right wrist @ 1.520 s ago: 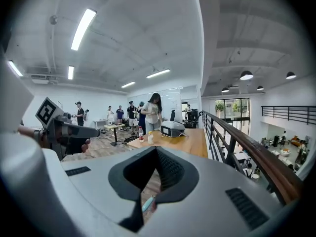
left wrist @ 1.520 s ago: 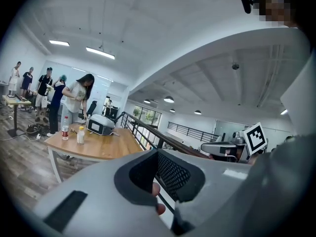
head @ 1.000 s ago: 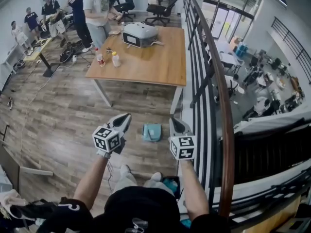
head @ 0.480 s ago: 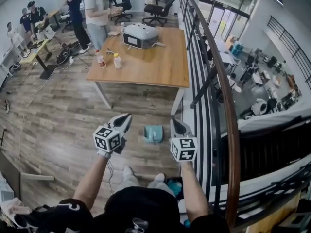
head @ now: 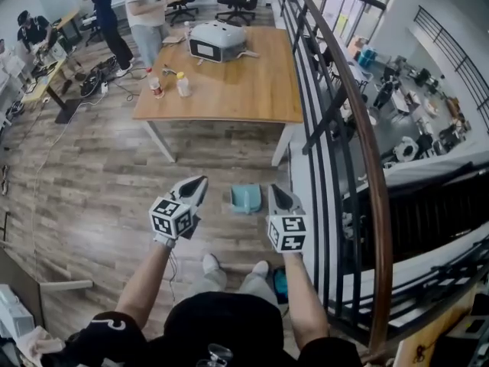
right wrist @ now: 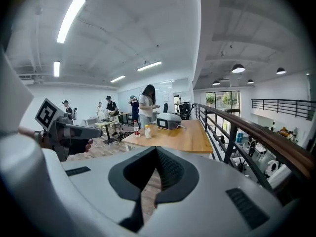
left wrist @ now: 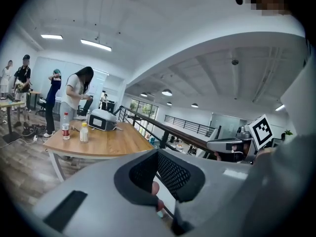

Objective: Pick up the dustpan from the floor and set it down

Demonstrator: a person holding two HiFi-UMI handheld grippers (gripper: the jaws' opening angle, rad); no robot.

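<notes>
The dustpan (head: 245,198) – a teal one – is seen lying flat on the wooden floor (head: 99,197), not yet lifted, just short of the table (head: 229,90) and close beside the railing (head: 359,128). It is framed between the two hand-held tools, a little ahead of their tips and touched by neither. The left gripper (head: 195,187) is held out to its left and the right gripper (head: 279,197) to its right, both angled slightly downward, as would be expected of an approach rather than a grasp. In each gripper view the jaws are shown pressed together with nothing clamped between them – a carrying posture, it is judged, since there is nothing yet to hold. One pair will have to be parted before an edge or handle can be taken; which part of the pan offers the better hold cannot be made out from above. The railing's nearness is likely to leave the right side little room. People are gathered beyond the table, well apart from the work.
</notes>
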